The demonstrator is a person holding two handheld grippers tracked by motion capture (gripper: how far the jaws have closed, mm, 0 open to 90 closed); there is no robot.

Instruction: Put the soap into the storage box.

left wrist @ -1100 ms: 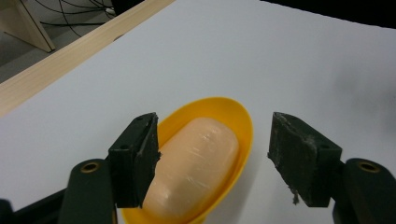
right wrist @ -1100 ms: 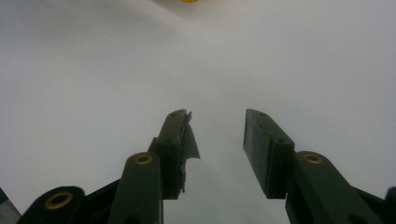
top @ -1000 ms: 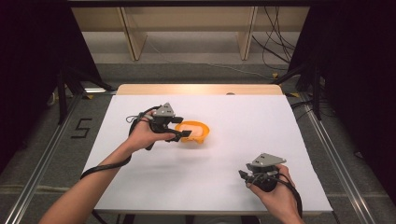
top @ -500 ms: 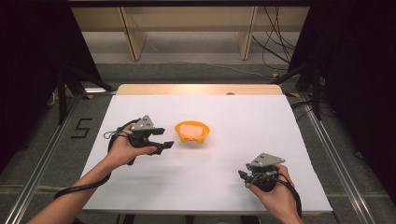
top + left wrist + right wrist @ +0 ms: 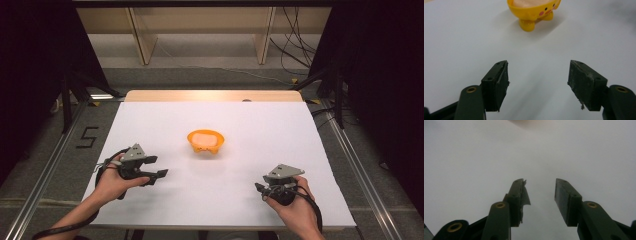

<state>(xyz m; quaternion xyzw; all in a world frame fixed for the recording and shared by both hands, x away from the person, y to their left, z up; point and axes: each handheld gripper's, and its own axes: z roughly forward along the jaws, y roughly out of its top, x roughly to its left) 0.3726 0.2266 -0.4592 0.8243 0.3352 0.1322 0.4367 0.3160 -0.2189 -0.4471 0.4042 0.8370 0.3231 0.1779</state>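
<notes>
Two grippers sit low on the white table (image 5: 150,120), and neither one holds anything. The orange chick-faced cup (image 5: 205,142) stands upright on its small feet near the middle of the sheet, well apart from both of them. Your left gripper (image 5: 152,167) is the nearer one: its jaws are spread wide and already point toward the cup, which lies ahead and slightly to the right of it in the high view. In the left gripper view the cup (image 5: 534,12) stands at the top, a little left of the midline between the jaws, painted face toward you. Your right gripper (image 5: 261,188) rests near the table's front edge with its jaws parted more narrowly, and the cup lies forward and to its left, farther off.

The cup is roughly round, so it has no long axis to line up with; what matters is the heading. To take it, I judge that the left gripper should go straight ahead, nudged slightly left to centre the cup between the jaws.
</notes>
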